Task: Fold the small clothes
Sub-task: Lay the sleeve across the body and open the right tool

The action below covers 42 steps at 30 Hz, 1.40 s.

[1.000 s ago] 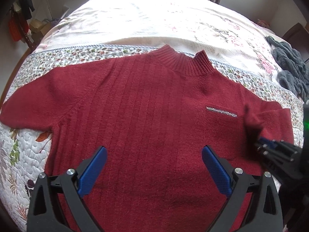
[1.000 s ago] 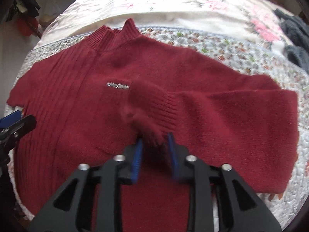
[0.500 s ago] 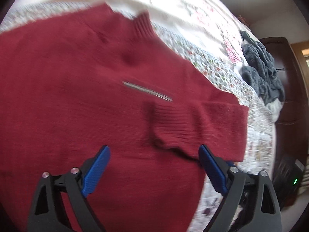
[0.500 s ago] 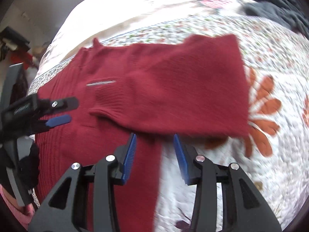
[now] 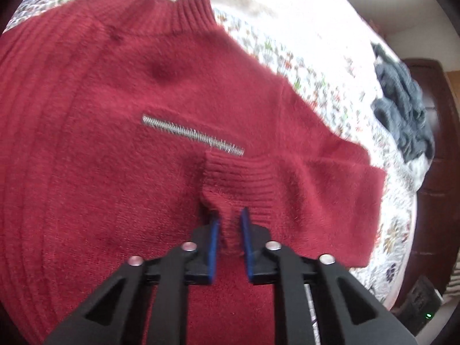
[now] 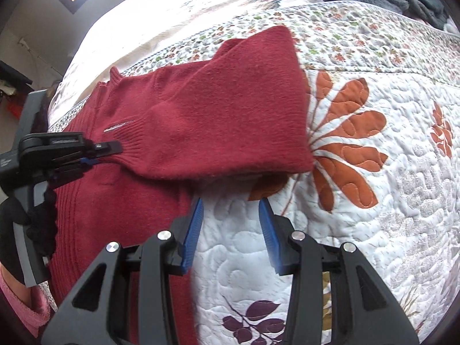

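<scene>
My left gripper (image 5: 230, 230) has its jaws clenched on the ribbed cuff (image 5: 241, 178) of the red sweater (image 5: 86, 143), its sleeve folded across the chest. My right gripper (image 6: 231, 221) hovers released over the quilted bed (image 6: 373, 230). Beyond lies a grey garment (image 5: 402, 109).

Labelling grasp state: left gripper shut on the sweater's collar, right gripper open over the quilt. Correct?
Not quite. The left gripper is shut on the ribbed cuff of the sleeve folded across the red sweater, not the collar, which lies untouched at the far edge; the left wrist view shows it. The right gripper is open over the quilt.
</scene>
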Available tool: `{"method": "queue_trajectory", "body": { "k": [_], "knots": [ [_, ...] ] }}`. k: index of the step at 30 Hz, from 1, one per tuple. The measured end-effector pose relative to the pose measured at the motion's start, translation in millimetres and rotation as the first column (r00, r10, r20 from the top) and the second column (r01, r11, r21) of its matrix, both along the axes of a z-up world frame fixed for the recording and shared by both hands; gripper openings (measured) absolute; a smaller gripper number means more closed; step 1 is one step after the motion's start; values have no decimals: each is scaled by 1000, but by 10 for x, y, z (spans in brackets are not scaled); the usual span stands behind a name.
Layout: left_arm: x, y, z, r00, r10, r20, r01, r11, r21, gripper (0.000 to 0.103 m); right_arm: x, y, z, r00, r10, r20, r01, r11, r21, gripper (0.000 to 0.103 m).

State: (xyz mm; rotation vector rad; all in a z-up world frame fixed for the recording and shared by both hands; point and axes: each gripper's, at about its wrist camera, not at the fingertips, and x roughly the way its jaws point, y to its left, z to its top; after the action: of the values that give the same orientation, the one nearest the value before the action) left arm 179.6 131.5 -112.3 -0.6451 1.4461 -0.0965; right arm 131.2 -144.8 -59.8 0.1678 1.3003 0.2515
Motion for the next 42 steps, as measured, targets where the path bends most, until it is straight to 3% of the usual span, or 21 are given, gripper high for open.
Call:
{"method": "queue_trajectory", "body": {
  "k": [7,12,24,34,39,42],
  "knots": [
    [-103,312,475,978,82,194,-100,991,85,9,120,-247,80,998,-70,10,69,997,23,41],
    [-158,741,720,956,122,268,-169,973,157,8,237,-293,75,995,-100,-14,101,992,76,43],
    [-287,1499,655,943,185,277,-261,927,269,8,497,400,-205,997,3,-78,3,997,79,43],
    [-403,1775,35,967,203,154,-244,914,324,12,521,593,-449,995,26,-101,-26,1000,6,42],
    [-421,1774,41,973,165,161,-215,905,368,19,519,689,-367,995,48,-87,-52,997,-48,42],
    [-444,1803,243,968,160,191,-225,891,393,27,487,657,-50,1000,22,12,-20,995,-93,44]
  ]
}}
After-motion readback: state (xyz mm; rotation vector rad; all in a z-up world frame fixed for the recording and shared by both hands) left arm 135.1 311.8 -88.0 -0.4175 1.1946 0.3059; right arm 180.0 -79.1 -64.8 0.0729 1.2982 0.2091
